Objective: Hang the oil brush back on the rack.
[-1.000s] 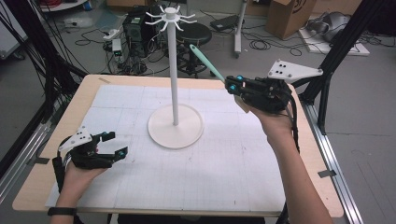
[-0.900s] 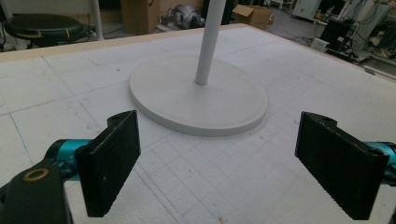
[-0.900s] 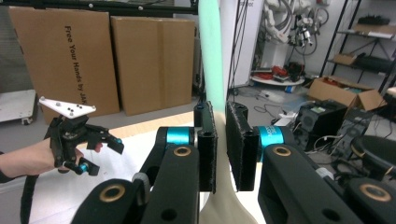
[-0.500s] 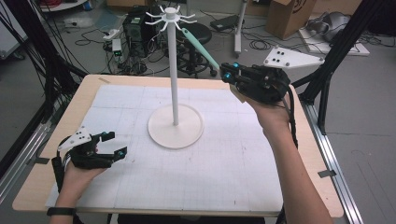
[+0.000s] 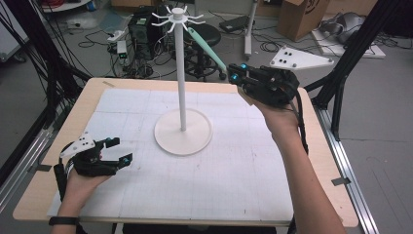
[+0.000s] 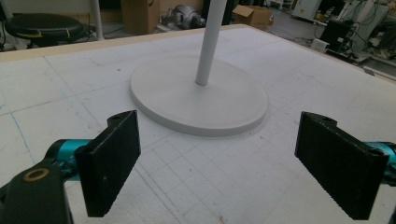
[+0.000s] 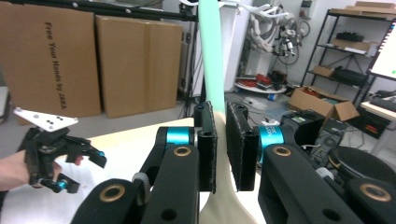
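Note:
A white stand with a ring of hooks at its top rises from a round base on the gridded mat. My right gripper is held high at the table's far right, shut on the lower end of a mint-green long-handled utensil. The utensil slants up and left, and its tip is close under the hooks. In the right gripper view the utensil is pinched between both pads. My left gripper rests low at the near left, open and empty, facing the base.
The white mat covers most of the wooden table. Black frame posts stand at the right, and cables, a stool and cardboard boxes lie on the floor beyond the far edge.
My right gripper has risen and shifted slightly left with the utensil, bringing its tip closer to the hooks. The left gripper has stayed put.

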